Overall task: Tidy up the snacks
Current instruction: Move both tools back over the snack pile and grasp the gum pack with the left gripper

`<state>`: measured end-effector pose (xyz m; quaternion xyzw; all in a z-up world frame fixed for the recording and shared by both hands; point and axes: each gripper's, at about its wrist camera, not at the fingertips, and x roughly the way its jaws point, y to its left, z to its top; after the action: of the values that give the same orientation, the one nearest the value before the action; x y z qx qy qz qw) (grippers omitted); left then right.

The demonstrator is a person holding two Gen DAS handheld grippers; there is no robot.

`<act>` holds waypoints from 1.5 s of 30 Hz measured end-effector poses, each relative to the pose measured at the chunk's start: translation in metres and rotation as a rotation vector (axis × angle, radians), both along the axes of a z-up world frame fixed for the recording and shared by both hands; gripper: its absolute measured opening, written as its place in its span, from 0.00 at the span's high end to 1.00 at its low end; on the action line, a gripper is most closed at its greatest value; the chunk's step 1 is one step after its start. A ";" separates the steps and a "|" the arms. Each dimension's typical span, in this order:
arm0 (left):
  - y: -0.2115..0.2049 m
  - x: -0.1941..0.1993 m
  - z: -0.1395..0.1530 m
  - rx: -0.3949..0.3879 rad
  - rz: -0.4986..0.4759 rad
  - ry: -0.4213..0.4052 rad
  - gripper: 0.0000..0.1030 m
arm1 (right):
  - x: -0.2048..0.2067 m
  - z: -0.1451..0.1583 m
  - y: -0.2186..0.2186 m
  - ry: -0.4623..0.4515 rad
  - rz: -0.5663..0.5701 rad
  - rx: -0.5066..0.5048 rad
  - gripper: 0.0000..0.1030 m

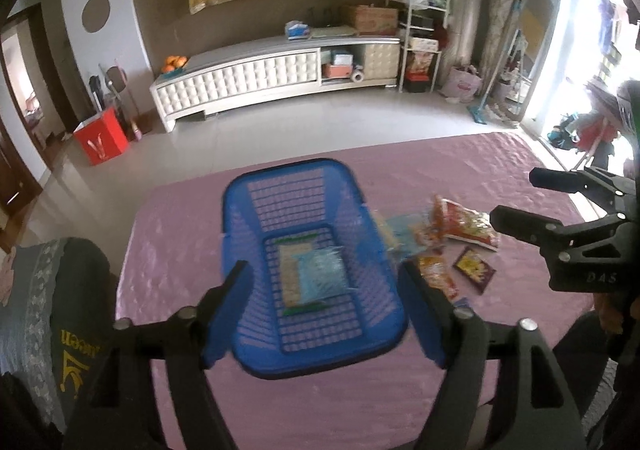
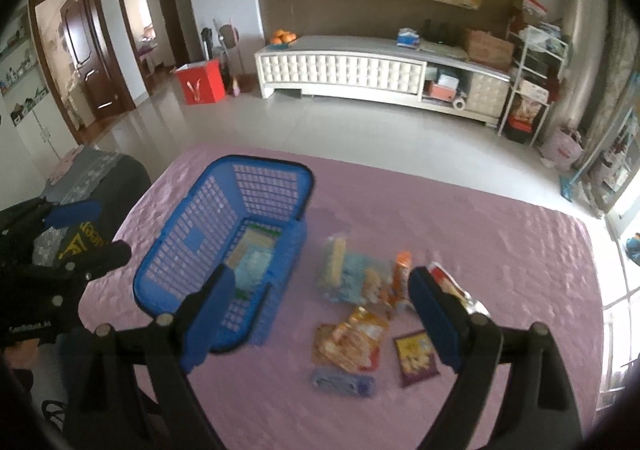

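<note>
both grippers, left (image 1: 324, 314) and right (image 2: 320, 314), wide open and empty; i risk clipping the basket (image 2: 176, 234) rim reaching for snacks (image 2: 352, 338).

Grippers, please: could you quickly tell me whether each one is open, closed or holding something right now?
Left gripper: open, nothing between its fingers, above the blue basket.
Right gripper: open, holding nothing, above the loose snack packets.

Blue lattice basket (image 1: 244, 217), pink tablecloth (image 1: 460, 169)
</note>
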<state>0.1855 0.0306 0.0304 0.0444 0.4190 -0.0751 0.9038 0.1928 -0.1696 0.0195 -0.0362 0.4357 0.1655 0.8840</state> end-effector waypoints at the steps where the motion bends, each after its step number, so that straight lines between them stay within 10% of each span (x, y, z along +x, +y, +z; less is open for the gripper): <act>1: -0.007 -0.001 -0.001 -0.005 -0.011 -0.003 0.27 | -0.003 0.000 -0.004 -0.001 -0.006 -0.001 0.12; 22: -0.142 0.000 -0.097 -0.011 -0.173 0.154 0.23 | -0.036 -0.080 -0.113 0.118 -0.092 -0.028 0.12; 45: -0.183 0.027 -0.220 0.228 -0.405 0.334 0.30 | -0.026 -0.178 -0.139 0.265 -0.060 -0.017 0.12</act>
<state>0.2130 -0.1527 -0.1892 0.2156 0.5504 -0.2130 0.7779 0.1672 -0.3082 -0.1588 -0.0087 0.5508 0.1387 0.8230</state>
